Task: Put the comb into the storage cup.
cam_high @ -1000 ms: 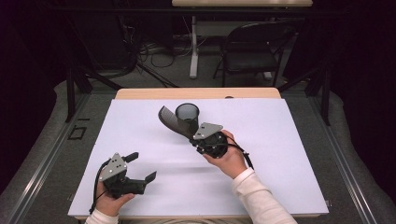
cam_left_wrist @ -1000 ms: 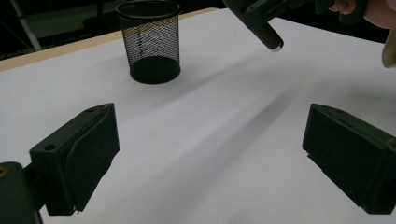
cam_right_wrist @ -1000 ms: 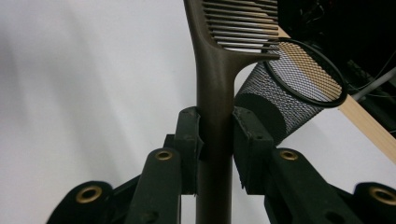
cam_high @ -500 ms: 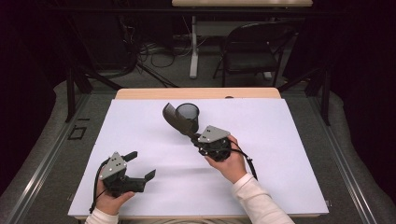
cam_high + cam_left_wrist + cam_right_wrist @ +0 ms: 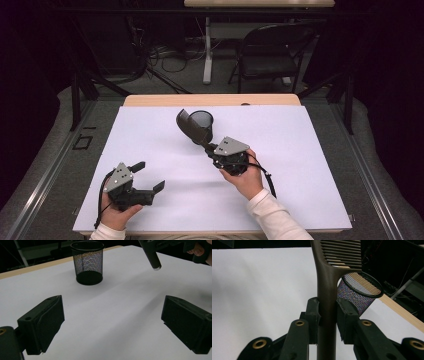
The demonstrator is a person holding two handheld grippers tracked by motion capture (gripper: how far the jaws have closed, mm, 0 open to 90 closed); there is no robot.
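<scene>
Where the high view looks down, a white sheet [image 5: 300,165] covers nearly the whole bench [image 5: 210,100], leaving a strip of pale wood bare along the far edge. Grey floor surrounds it, with a dark metal rail running down each side. Beyond stand a black folding chair [image 5: 267,52], a white post with cables pooled at its foot, and the edge of another pale tabletop at the top of the picture; the rest of the room is dark. The left claw [image 5: 149,177] rests low near the sheet's near-left corner, held in a hand [image 5: 117,215], its jaws spread wide with nothing between them. The right claw [image 5: 206,148] sits near the middle of the sheet, gripped by the other hand [image 5: 245,177] in a white sleeve, and holds a dark comb [image 5: 190,127] whose toothed end reaches up beside a black mesh cup [image 5: 202,120].

From the left gripper view, the two black jaws stand far apart over bare white sheet. The mesh cup [image 5: 87,262] stands upright on the sheet ahead, near the wooden edge, and the comb's handle end [image 5: 152,257] pokes down from the upper right, clear of the surface.

Along the right gripper view, the jaws are closed tight on the comb's handle [image 5: 327,295], with the teeth at the top of the picture. The mesh cup [image 5: 357,293] appears just behind and to the right, against the white sheet and wooden edge.
</scene>
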